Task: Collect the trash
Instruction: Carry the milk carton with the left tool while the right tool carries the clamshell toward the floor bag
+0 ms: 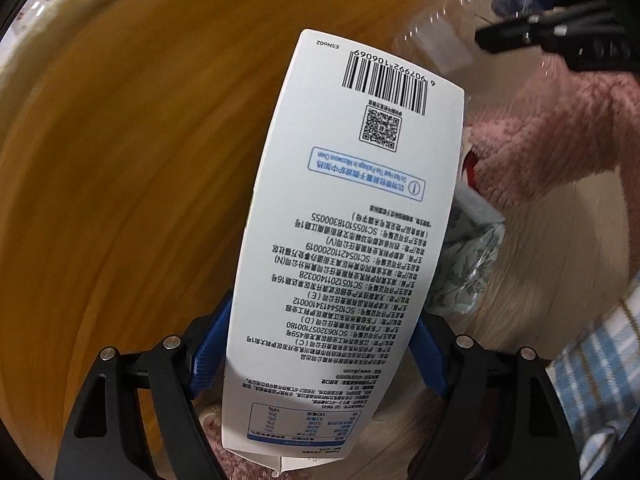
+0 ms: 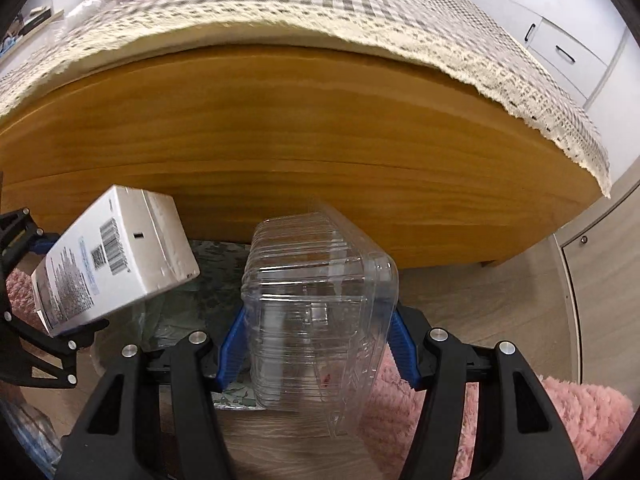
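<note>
Trash in both hands, both pieces off the floor. L gripper is clamped on a white carton, blue pads pressing its two narrow sides near the bottom end; carton's long axis runs straight out along the fingers, barcode end farthest from the cam, tilted a bit right. R gripper is clenched on a clear plastic box, pads on its left and right walls, box also sticking forward past the fingertips, walls look slightly squeezed. From the R cam the carton sits just left of the plastic box, near but not touching, w/ the L gripper at the frame's left edge. So both hands full, neither free for another pick; next move imo is carry + drop, but no bin visible in either view, can't tell which hand is nearer to one. Below/behind the items: a patterned bag flat on the wood floor, pink fluffy rug at right. Farther back: wooden bed frame w/ checked cover hanging over its edge, clutter on top, white cabinets beyond.
</note>
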A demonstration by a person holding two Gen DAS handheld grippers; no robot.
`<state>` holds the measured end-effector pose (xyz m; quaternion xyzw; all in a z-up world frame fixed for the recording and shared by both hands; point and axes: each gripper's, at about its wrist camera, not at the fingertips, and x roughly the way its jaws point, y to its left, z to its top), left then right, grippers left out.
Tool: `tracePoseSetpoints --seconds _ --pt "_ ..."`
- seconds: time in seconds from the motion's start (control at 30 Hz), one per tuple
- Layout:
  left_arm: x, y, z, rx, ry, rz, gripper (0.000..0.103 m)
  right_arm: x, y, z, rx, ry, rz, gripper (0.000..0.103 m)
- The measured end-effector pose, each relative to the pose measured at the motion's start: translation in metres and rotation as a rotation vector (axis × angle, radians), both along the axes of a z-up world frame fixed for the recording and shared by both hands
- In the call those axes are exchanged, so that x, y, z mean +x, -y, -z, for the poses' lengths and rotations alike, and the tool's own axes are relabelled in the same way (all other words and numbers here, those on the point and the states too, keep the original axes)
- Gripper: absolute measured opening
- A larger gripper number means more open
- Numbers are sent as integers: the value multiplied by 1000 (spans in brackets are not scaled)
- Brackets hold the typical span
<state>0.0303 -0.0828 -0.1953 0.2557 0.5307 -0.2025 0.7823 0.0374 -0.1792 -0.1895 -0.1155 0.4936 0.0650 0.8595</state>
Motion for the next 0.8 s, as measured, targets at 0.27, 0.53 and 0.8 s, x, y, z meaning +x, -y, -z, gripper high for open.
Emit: tracePoseSetpoints --seconds 0.27,0.53,0.8 --pt "16 19 29 56 -39 48 77 13 7 11 -1 -55 2 59" --pt "25 44 62 148 -60 145 77 29 16 19 6 -99 39 59" --pt "39 65 95 197 -92 216 76 36 10 24 -1 -134 61 59"
